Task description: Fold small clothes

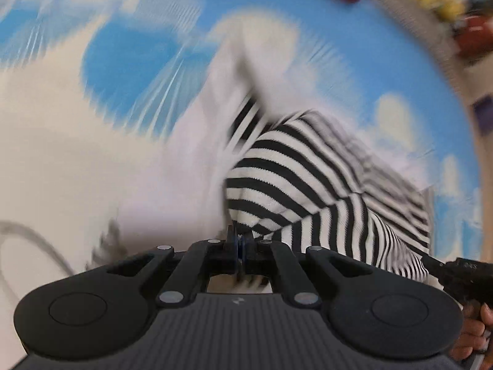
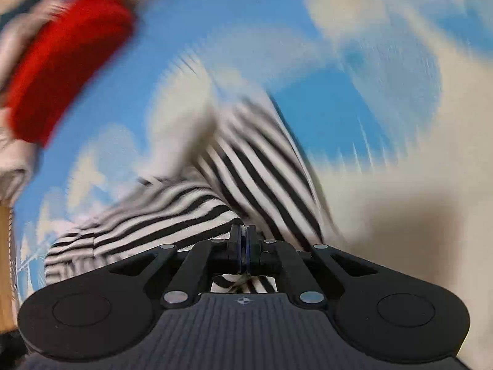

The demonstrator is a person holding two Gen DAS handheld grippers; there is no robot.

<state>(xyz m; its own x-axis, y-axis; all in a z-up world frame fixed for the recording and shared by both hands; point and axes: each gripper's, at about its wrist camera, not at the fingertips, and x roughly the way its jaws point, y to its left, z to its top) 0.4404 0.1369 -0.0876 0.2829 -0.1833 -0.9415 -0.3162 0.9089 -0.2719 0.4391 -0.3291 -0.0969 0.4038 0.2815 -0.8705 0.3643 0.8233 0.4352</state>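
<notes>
Both views blurred: the black-and-white striped garment [image 1: 311,185] [image 2: 246,172] is seen bunched at frame centre on a blue-and-white cloud-print surface [image 1: 129,71] [image 2: 354,114], its cloth pinched by the closed left hand-held gripper [image 1: 239,240] and closed right hand-held gripper [image 2: 243,240], a red item [image 2: 67,61] lying upper left.

Blk-wht striped top [image 1: 308,169] – blue-wht cloth [image 1: 129,71]
</notes>
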